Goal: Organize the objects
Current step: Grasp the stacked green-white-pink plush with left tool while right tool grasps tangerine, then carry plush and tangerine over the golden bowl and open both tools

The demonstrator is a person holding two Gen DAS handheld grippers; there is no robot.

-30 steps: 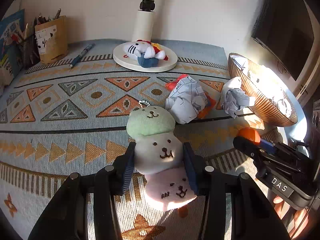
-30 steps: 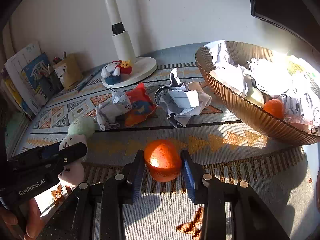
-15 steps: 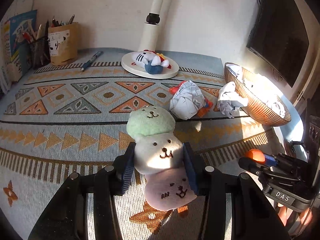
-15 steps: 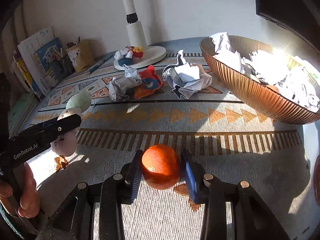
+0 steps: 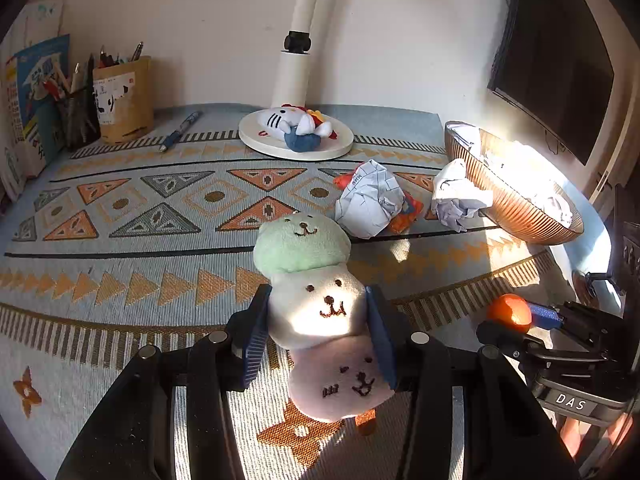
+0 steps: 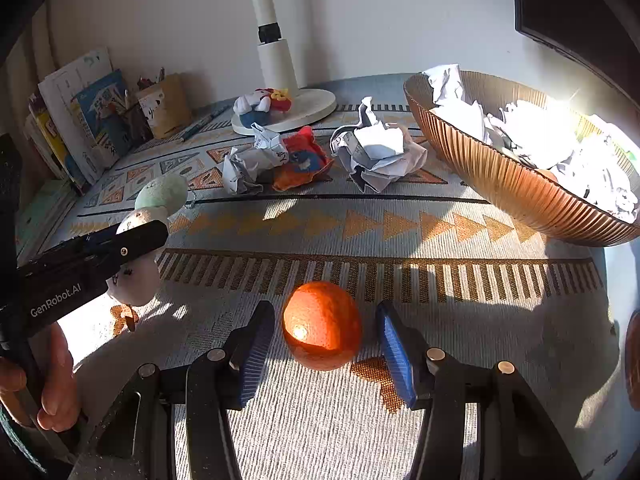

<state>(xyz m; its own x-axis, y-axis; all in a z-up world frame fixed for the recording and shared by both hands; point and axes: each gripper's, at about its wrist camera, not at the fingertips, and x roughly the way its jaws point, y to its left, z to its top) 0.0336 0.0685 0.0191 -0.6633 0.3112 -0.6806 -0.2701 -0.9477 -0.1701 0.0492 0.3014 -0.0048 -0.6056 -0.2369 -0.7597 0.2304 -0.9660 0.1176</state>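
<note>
Fingers of the left gripper [image 5: 318, 322] are pressing on both sides of the plush toy [image 5: 320, 312], a stack of three soft faces: green on top, white in the middle, pink at the bottom. The pads are squeezing the white middle part, and the toy is hanging above the patterned cloth [image 5: 120, 240].

On the other side, the right gripper [image 6: 326, 354] is standing spread, with a gap showing between each blue pad and the orange [image 6: 322, 326]. The orange is sitting on the cloth between the two pads, touching neither.

Farther on, near the middle of the table, two crumpled paper balls [image 6: 378, 152] are lying with a red and orange wrapper [image 6: 300, 160] between them, one ball touching the wrapper. To the right, a ribbed copper bowl [image 6: 512, 184] is holding more crumpled paper. Behind, a small cat plush [image 5: 296, 126] is lying on the round white lamp base [image 5: 256, 142]. At the far left, a pen holder [image 5: 122, 100] is standing by the wall, with a pen [image 5: 180, 132] beside it.
</note>
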